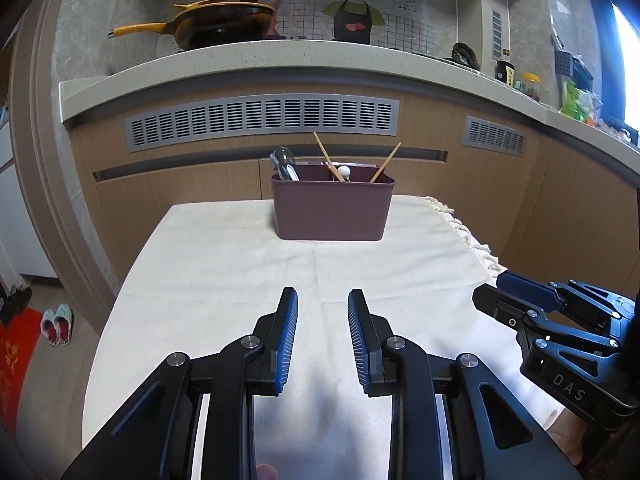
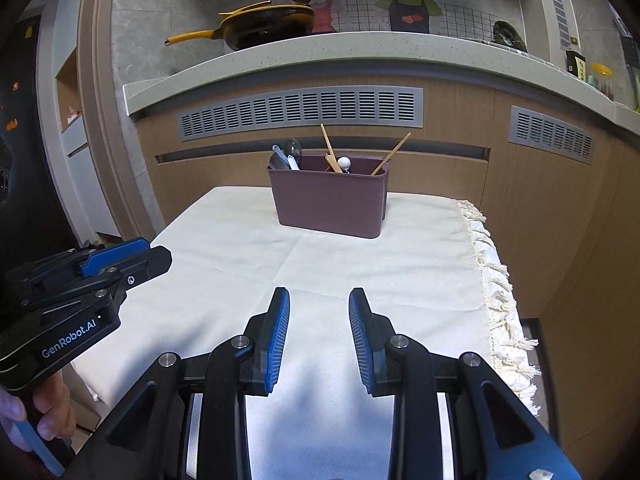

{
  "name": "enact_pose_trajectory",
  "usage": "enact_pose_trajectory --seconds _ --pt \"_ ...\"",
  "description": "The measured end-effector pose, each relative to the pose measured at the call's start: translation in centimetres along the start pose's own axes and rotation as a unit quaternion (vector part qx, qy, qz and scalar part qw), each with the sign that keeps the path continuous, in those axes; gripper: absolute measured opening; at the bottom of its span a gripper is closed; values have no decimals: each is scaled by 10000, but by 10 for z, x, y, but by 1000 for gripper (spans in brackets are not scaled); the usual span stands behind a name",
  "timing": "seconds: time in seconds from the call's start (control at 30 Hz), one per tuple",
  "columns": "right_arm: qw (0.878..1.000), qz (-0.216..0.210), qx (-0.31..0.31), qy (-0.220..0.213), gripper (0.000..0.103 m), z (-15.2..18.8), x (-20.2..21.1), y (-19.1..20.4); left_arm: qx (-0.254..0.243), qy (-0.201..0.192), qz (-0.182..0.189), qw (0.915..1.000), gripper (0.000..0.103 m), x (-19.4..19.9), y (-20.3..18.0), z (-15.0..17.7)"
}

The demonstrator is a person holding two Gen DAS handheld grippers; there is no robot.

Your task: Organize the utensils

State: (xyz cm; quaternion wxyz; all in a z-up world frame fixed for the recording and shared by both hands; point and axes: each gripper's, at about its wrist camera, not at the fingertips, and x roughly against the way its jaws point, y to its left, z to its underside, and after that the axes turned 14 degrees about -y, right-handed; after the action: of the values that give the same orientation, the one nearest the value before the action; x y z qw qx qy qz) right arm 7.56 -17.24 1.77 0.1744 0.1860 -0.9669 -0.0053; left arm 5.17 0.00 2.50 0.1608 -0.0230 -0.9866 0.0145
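A maroon plastic utensil holder (image 1: 333,210) (image 2: 329,204) stands at the far end of a table covered with a cream cloth (image 1: 240,264) (image 2: 360,264). Spoons (image 1: 285,165) (image 2: 289,156) stick out of its left compartment. Wooden chopsticks (image 1: 328,157) (image 2: 329,142) and a white-knobbed utensil (image 1: 344,171) (image 2: 344,163) stick out of its right part. My left gripper (image 1: 322,298) (image 2: 160,258) is open and empty, low over the near cloth. My right gripper (image 2: 319,298) (image 1: 490,292) is open and empty beside it, to the right.
Behind the table runs a wooden cabinet with grey vents (image 1: 260,120) under a pale countertop (image 1: 280,58). A yellow pan (image 1: 216,20) (image 2: 264,24) sits on the counter. The cloth's fringed edge (image 2: 500,292) hangs at the right. Slippers (image 1: 58,322) lie on the floor at the left.
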Motion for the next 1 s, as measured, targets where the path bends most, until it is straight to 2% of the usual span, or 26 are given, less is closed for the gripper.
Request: enact_pose_trajectory --seconds 1.0 --pt "10000 -33 -43 83 29 0 -2 -1 69 38 12 10000 27 2 -1 2"
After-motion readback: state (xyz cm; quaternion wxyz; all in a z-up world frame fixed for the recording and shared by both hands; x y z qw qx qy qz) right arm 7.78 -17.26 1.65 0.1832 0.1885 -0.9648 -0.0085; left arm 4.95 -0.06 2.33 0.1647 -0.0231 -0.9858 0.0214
